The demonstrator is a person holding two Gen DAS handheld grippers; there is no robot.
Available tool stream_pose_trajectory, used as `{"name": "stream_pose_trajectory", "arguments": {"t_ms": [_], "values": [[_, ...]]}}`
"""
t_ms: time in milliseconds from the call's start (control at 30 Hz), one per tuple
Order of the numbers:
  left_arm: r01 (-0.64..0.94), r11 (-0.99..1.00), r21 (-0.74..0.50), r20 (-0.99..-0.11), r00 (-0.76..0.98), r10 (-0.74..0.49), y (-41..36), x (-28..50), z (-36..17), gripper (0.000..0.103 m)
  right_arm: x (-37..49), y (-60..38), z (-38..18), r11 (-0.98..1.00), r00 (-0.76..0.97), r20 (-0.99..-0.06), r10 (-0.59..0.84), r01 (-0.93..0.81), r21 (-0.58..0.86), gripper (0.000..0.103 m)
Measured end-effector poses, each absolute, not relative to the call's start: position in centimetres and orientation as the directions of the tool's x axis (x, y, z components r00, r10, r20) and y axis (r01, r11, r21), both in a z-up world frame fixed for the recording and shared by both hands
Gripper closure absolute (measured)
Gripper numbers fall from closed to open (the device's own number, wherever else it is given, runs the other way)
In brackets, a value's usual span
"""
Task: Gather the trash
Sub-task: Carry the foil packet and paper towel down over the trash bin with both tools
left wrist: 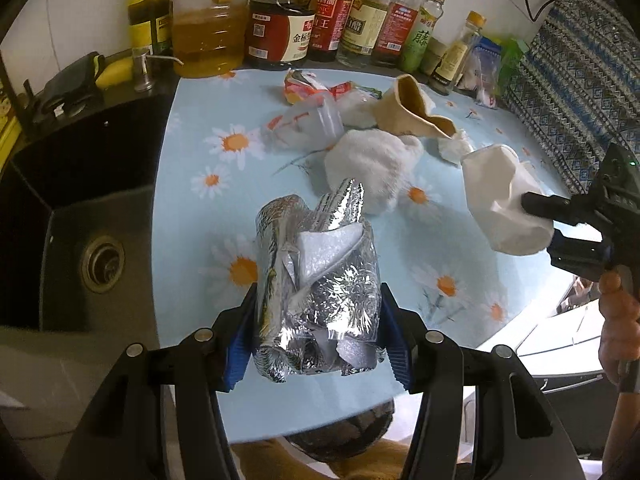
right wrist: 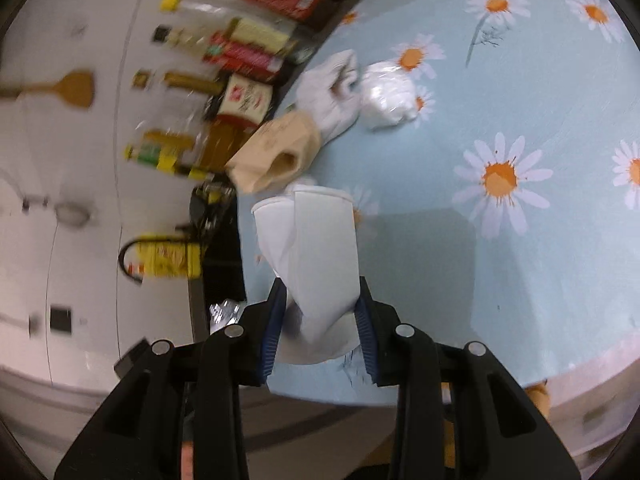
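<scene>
I have a piece of trash in each claw, so the collecting is under way but far from finished. My left claw is clamped on a crumpled silver foil bag with a bit of white foam tucked in it, held clear above the table. My right claw is pinched on a crushed white paper cup, also lifted off the daisy-print cloth; the left wrist view shows the same cup hanging from the black fingers at the right.

Still lying on the table, as I read it: a brown paper cup on its side, a wad of white tissue just in front of it, a clear plastic wrapper, a red and yellow snack packet behind that, and a smaller scrap of tissue. No bin shows in either view, so both held pieces still need dropping, and I judge roughly five more pick-ups remain.
</scene>
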State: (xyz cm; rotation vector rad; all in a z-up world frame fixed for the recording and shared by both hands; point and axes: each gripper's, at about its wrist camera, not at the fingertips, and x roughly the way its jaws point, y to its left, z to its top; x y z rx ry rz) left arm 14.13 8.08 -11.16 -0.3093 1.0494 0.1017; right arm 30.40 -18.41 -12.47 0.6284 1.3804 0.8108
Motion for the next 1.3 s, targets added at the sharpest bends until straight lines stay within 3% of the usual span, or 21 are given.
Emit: {"name": "stream_pose_trajectory", "arguments": {"t_ms": [300,567,1100,1300], "values": [[-0.268,0.921,-0.284,-0.846,0.522,-0.109,6.3,10.5,-10.6,0.049,25.8,-19.5,-10.4,0.550,-0.028,-0.579,0.815,-0.281,0.787,0.067],[-0.285,0.918,-0.276,-0.853,0.512,-0.097,5.0,8.0,-10.8,0.049,22.1,-20.1,-10.5,0.517,-0.065,-0.573,0.817,-0.357,0.778,0.067],[-0.207,0.949,-0.240,-0.917,0.370,-0.151,-0.7,4.6,-15.5,0.049,15.6,-21.0,-16.1,0.554,-0.164,-0.693,0.702,-0.486,0.676,0.067],[-0.224,0.932,-0.287,-0.932,0.290,-0.217,-0.6,3.6,-19.3,0.049,13.2,-20.1,-20.8,0.649,-0.117,-0.820,0.560,-0.554,0.522,0.067]]}}
